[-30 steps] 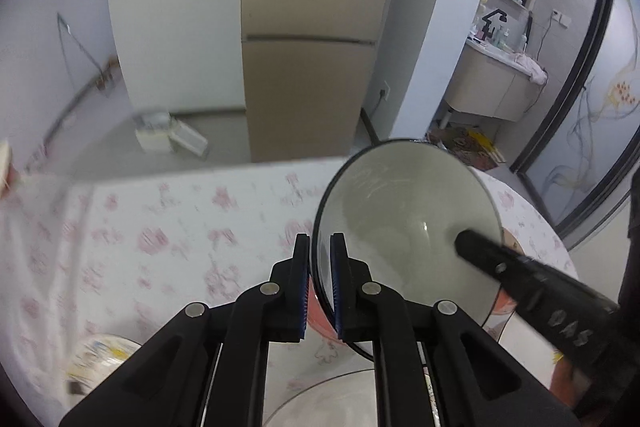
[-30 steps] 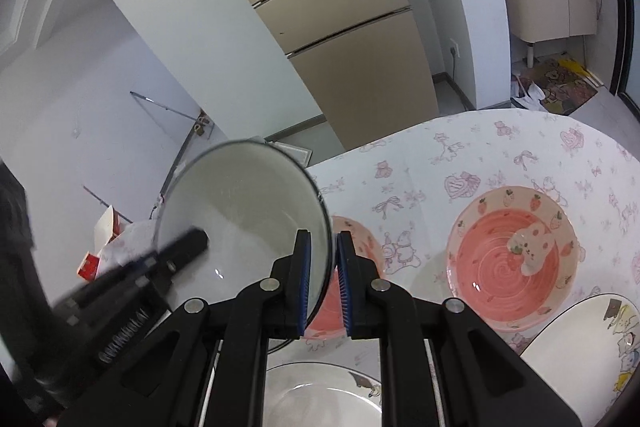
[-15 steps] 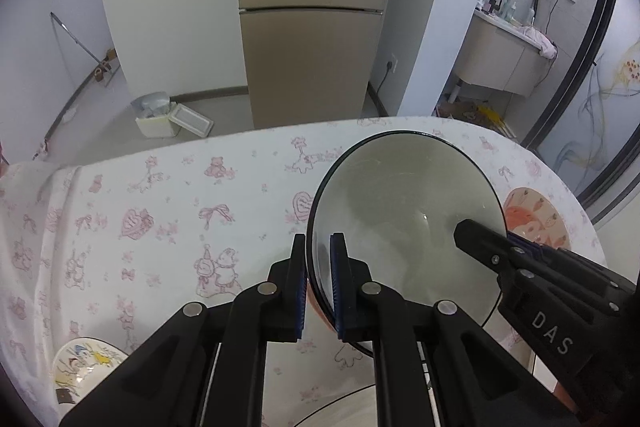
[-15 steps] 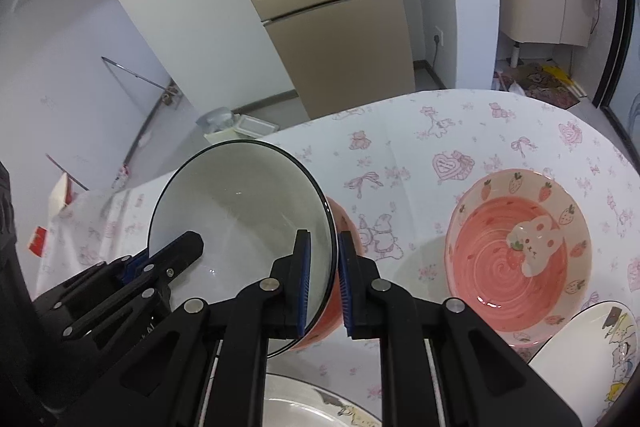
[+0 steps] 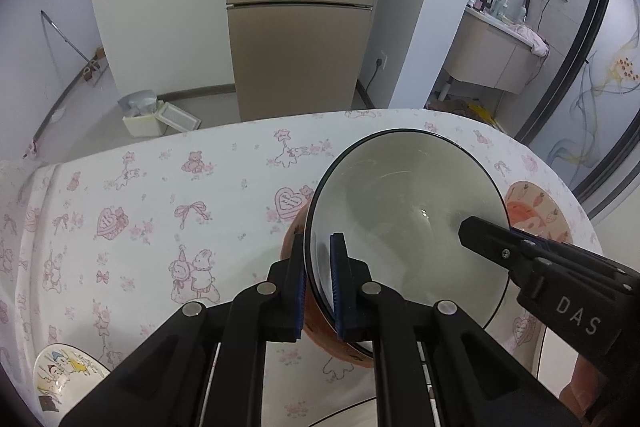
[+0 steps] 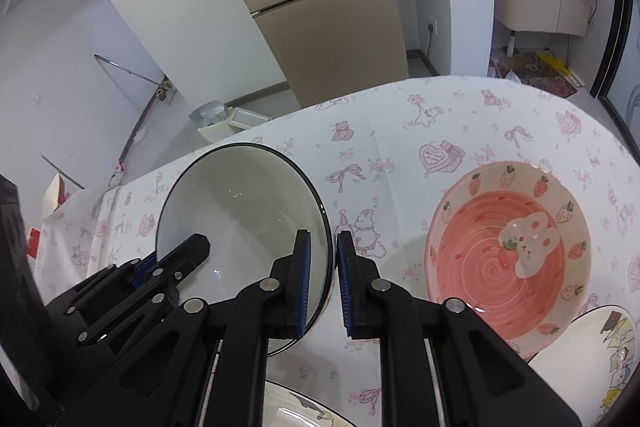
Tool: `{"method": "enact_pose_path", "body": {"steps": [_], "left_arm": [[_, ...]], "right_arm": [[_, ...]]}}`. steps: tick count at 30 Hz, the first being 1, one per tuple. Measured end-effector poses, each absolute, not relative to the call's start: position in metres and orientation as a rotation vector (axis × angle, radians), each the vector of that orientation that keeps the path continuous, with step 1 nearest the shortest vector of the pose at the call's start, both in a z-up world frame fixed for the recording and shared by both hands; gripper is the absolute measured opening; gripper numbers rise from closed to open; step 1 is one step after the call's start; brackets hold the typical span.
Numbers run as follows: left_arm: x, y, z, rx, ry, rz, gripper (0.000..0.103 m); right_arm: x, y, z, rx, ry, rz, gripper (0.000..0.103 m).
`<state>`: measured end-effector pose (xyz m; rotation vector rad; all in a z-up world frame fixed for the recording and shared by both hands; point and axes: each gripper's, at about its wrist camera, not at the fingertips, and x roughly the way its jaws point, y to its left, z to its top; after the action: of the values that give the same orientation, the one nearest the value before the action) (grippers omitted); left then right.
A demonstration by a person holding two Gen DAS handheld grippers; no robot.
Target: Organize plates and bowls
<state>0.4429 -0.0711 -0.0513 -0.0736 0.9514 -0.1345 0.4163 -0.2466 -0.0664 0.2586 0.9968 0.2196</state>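
A white bowl with a black rim (image 5: 404, 223) is held between both grippers, tilted on edge just above a pink bowl (image 5: 294, 231) on the table. My left gripper (image 5: 318, 291) is shut on the bowl's near rim. My right gripper (image 6: 322, 285) is shut on the opposite rim of the same white bowl (image 6: 240, 223). The right gripper shows in the left wrist view (image 5: 520, 259) at the bowl's right side. A pink strawberry-and-rabbit plate (image 6: 508, 251) lies flat to the right.
The round table (image 5: 160, 219) has a white cloth with pink prints. A cartoon-printed white plate (image 6: 592, 371) lies at the near right, another (image 5: 64, 379) at the near left, and a white dish (image 6: 304, 407) at the near edge. A beige fridge (image 5: 300, 15) stands beyond.
Both grippers have carried the white bowl lower and toward the table, so it now sits close over the pink bowl. Both grips are unchanged.
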Motion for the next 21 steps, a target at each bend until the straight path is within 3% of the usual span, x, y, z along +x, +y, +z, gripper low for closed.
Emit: {"method": "enact_pose_path", "body": {"steps": [21], "left_arm": [[0.445,-0.066,-0.061,-0.036,0.996,-0.075,0.010]], "right_arm": [[0.415,-0.227,-0.071,0.154,0.960,0.204,0.009]]}}
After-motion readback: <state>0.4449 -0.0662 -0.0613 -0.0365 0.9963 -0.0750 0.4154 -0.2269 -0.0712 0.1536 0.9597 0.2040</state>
